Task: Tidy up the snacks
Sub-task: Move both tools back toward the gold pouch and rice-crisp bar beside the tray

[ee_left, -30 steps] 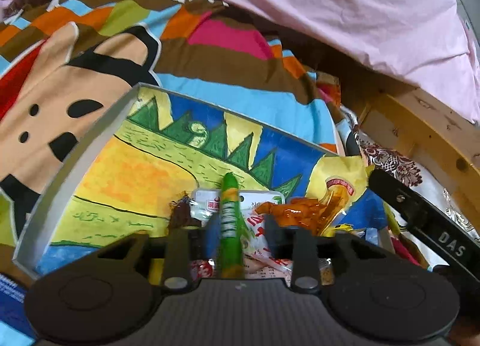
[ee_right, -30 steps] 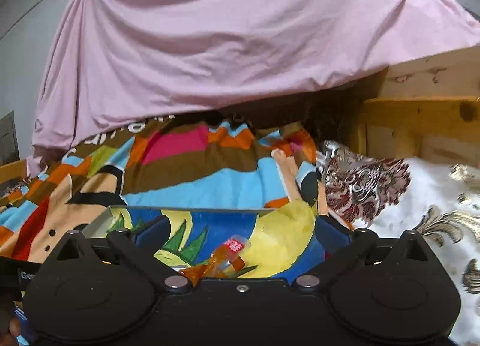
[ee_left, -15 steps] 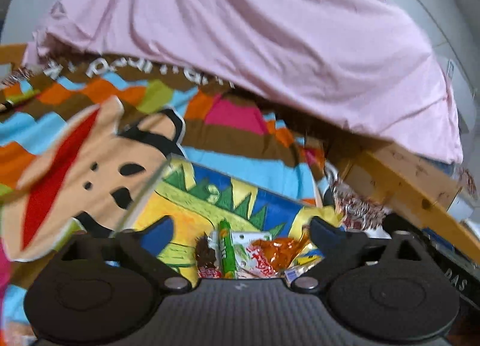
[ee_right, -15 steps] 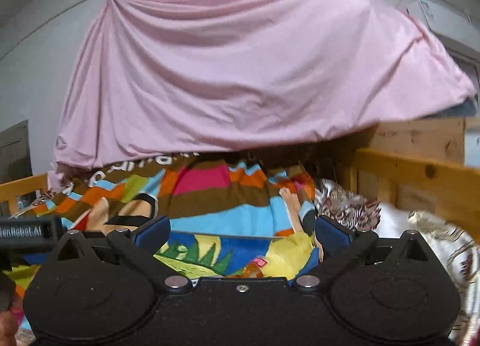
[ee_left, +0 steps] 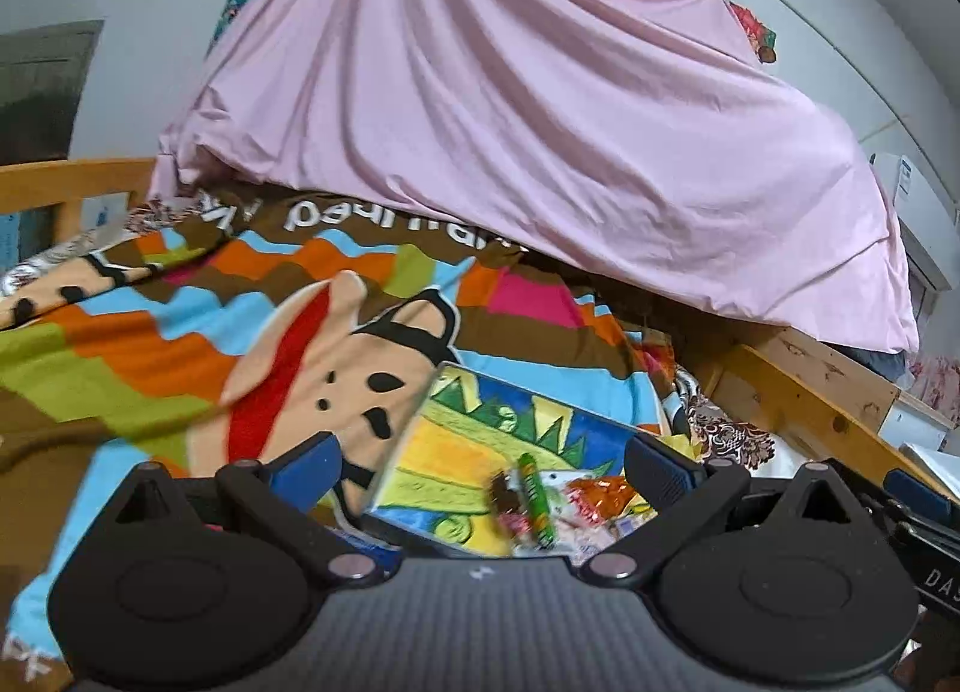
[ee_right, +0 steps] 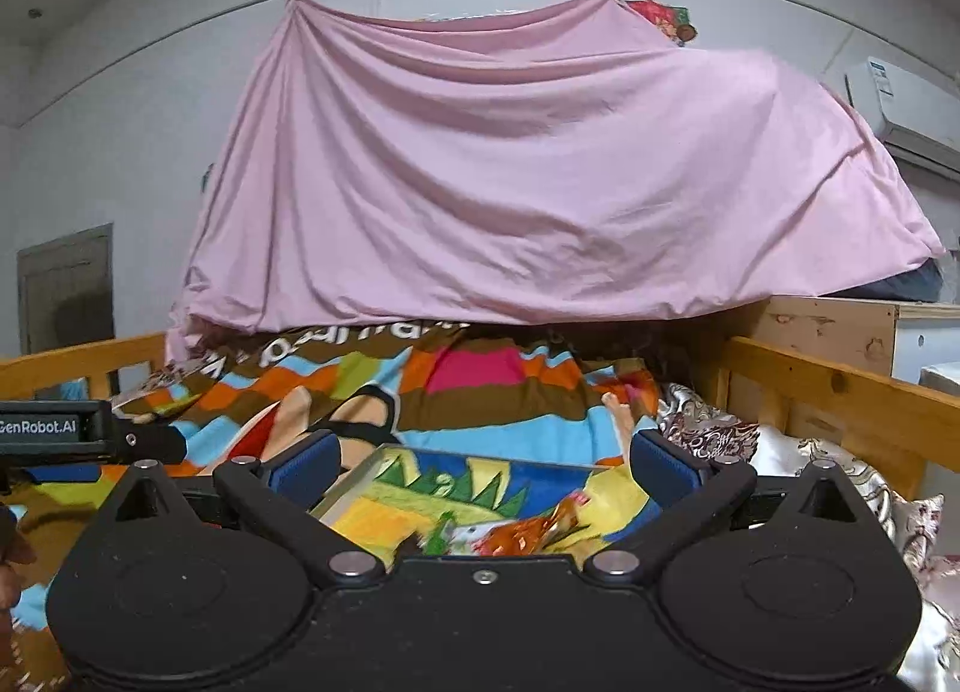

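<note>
While spread wide, left gripper (ee_left: 483,467) and right gripper (ee_right: 483,467), both empty.

A pink sheet (ee_right: 540,170) hangs from a line along the grey wall (ee_right: 150,110) and drapes over the far end of the bed. A bright striped blanket (ee_left: 180,344) with a cartoon face covers the bed. Wooden bed rails (ee_right: 840,386) run along both side edges. A floral satin cover (ee_right: 720,434) lies at the right edge. An air conditioner (ee_right: 900,104) sits high on the right wall.
</note>
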The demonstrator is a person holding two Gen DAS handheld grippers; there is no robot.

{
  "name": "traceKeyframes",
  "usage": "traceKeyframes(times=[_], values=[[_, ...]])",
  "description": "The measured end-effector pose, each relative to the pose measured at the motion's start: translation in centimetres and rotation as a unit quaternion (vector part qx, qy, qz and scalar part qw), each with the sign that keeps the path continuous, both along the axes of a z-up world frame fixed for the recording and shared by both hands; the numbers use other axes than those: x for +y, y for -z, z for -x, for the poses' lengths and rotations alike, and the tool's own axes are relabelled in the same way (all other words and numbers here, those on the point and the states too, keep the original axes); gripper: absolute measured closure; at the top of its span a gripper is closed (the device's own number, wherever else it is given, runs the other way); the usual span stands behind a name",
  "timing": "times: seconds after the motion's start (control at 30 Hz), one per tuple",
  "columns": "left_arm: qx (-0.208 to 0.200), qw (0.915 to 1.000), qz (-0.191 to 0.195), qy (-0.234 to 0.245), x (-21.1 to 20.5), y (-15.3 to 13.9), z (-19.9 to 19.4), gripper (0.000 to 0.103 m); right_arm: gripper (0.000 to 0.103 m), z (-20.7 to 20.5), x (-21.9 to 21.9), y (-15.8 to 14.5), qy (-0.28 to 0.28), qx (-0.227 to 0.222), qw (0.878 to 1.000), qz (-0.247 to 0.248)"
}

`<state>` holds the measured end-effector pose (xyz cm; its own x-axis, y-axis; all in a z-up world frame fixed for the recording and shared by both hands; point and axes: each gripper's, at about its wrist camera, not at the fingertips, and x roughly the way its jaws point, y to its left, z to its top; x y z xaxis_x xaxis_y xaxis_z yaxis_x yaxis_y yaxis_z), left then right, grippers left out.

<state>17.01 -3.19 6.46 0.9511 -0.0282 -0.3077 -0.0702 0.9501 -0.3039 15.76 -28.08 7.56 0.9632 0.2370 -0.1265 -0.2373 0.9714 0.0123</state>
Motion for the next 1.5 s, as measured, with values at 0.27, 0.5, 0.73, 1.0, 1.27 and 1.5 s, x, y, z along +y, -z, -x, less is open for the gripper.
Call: traceKeyframes(times=[0.27,0.5,0.73,1.0,1.27,1.5], values=[[-0.002,0.9999,-0.011,-0.006,1.9,1.0,4.8,0.000,0.001,4.8,0.6,1.7,0.013,0.018,1.000,0.007],[0.010,0.9997,-0.020,0.009,3.2,3.1,7.8,0.000,0.001,7.4,-0.4,3.4,0.036,0.058,0.997,-0.021],[0.037,0.9982,-0.040,0.024,3.5,5.0,8.6,0.000,0.001,8.3,0.2,5.8,0.052,0.134,0.990,-0.015],[0.076,0.9947,-0.067,0.019,4.3,6.7,8.8,0.000,0.001,7.1,1.8,8.1,0.060,0.193,0.979,0.003],[0.118,0.9908,-0.066,0.009,5.4,8.2,7.5,0.000,0.001,5.4,3.3,9.6,0.047,0.216,0.975,0.028],[0.114,0.9906,-0.073,0.024,5.7,8.5,4.9,0.000,0.001,3.8,5.3,11.5,0.044,0.214,0.974,0.059]])
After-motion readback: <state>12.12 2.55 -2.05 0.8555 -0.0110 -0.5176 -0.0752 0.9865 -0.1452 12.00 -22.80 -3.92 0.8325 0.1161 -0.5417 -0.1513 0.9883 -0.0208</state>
